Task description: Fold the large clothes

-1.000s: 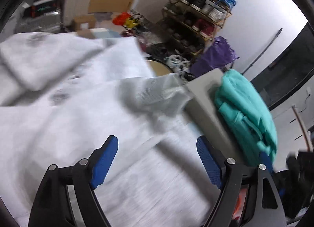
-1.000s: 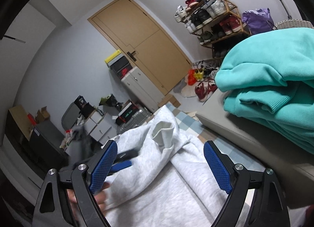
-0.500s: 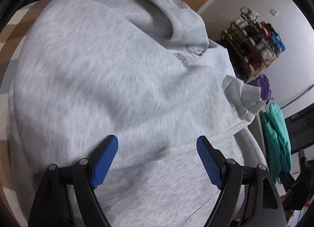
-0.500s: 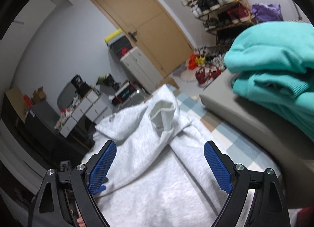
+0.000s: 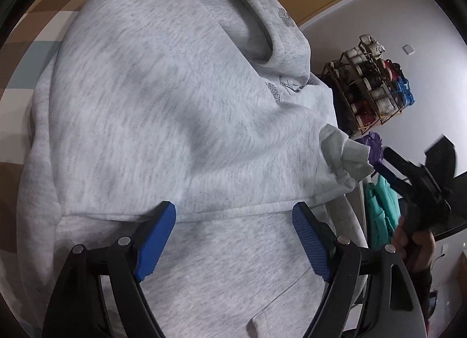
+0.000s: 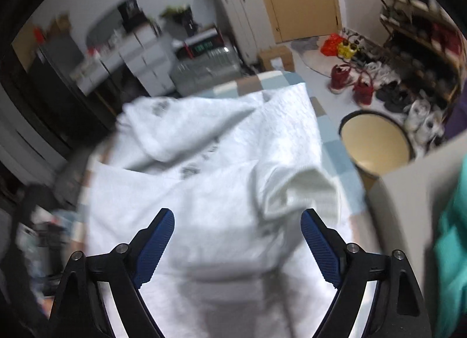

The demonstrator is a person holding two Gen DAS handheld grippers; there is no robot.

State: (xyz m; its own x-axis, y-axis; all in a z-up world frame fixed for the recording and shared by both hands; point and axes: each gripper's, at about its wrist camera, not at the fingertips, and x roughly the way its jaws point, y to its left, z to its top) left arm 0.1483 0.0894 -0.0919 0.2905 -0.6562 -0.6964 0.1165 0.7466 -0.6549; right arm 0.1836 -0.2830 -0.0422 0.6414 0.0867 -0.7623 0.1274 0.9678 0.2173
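A light grey hoodie (image 5: pixel 175 104) lies spread on a checked cover, its hood at the far end. One sleeve is folded across the body, with its cuff (image 5: pixel 350 154) sticking up at the right edge. My left gripper (image 5: pixel 233 215) hovers open just above the body, over a fold line, with nothing pinched. The right wrist view is blurred by motion. My right gripper (image 6: pixel 238 218) is over the hoodie (image 6: pixel 204 177), near the cuff (image 6: pixel 309 189). Its jaws are wide and closing slightly; fabric lies below the gap, untouched by the pads. A hand holds the right gripper (image 5: pixel 414 180) beside the cuff.
The checked cover (image 5: pixel 35 31) shows left of the hoodie. A grey bench (image 6: pixel 408 192) with teal garments (image 6: pixel 449 250) borders the right side. A round bin (image 6: pixel 376 145), shoes and a shoe rack (image 5: pixel 376 86) stand beyond. Drawers and boxes line the far wall.
The left gripper swung over the hoodie body a second ago and has since held nearly still. The right gripper swept sideways and tipped down over the hoodie and now shows in the left wrist view.
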